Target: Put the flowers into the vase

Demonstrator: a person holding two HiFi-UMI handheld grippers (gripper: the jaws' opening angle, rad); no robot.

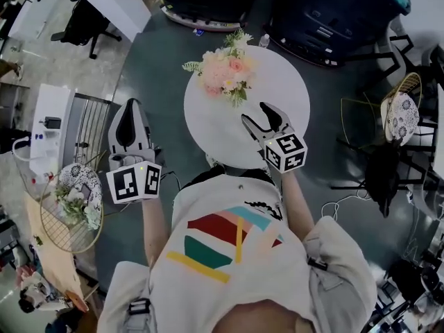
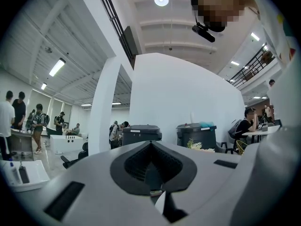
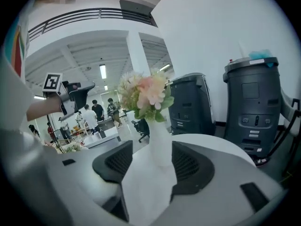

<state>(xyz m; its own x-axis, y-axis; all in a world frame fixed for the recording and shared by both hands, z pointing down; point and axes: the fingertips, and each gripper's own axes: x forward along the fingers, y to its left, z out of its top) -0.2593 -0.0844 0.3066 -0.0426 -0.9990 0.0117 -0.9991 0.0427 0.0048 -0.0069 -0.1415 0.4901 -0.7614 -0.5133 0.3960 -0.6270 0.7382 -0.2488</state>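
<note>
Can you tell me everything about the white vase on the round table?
The vase is plain white and smooth-looking, with a slim neck. It stands upright on the round white table and holds a bunch of pink, cream and green flowers. The right claw points toward it with its jaws apart and does not touch it.

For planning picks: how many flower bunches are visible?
2: a bunch in the vase on the table, a bunch on the left wire chair; others may be hidden.

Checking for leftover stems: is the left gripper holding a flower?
No, the left gripper has its fingers closed together with nothing between them.
</note>
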